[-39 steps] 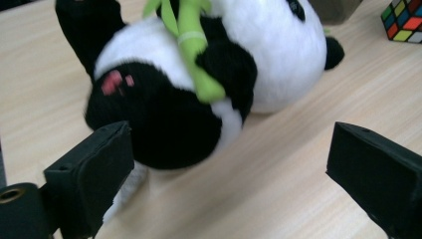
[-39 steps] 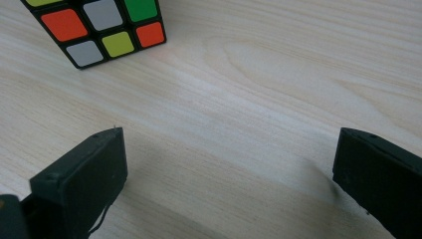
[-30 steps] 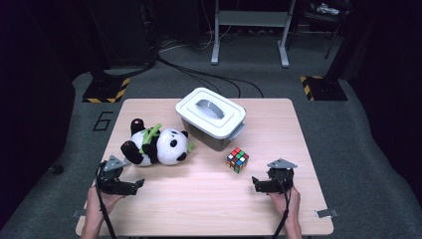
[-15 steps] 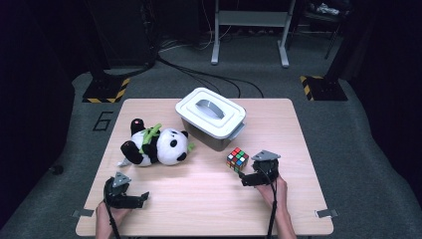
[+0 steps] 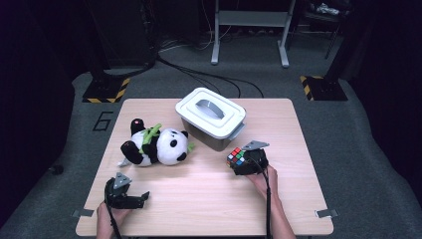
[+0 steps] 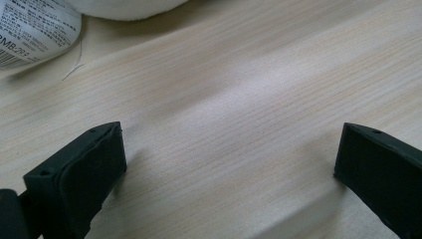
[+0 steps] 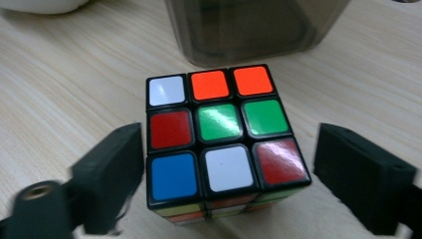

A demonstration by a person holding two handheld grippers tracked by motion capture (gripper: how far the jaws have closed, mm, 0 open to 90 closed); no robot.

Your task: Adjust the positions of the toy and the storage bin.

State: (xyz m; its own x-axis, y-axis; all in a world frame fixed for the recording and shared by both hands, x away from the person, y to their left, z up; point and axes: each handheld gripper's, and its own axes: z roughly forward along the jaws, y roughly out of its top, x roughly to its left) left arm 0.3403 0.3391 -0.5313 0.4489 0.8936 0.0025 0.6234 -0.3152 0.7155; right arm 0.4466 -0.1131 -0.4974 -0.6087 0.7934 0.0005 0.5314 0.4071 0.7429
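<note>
Two hand-held black grippers work at the near edge of a pale wooden table (image 5: 209, 199). The left gripper (image 5: 142, 197) lies low on the wood at the near left, its jaws spread wide with bare grain between them and nothing held. The right gripper (image 7: 226, 179) has its jaws astride a scrambled, multicoloured plastic puzzle cube (image 7: 221, 134), which sits on the table right of centre, just in front of the grey box. These jaws have just been closing, with the cube between them; the left pad lies at or almost on the cube's side, while the right pad clearly stands apart, so no grip is made yet. By my reading the step in hand is grasping the cube, and the next move calls for closing squarely on opposite faces before lifting.

Farther back lie a black-and-white plush panda (image 5: 154, 147) on its back, left of centre, and a grey plastic storage box with a white handled lid (image 5: 211, 117). Beyond the table are grey carpet, cables, yellow-and-black striped stand bases and a dark room.
</note>
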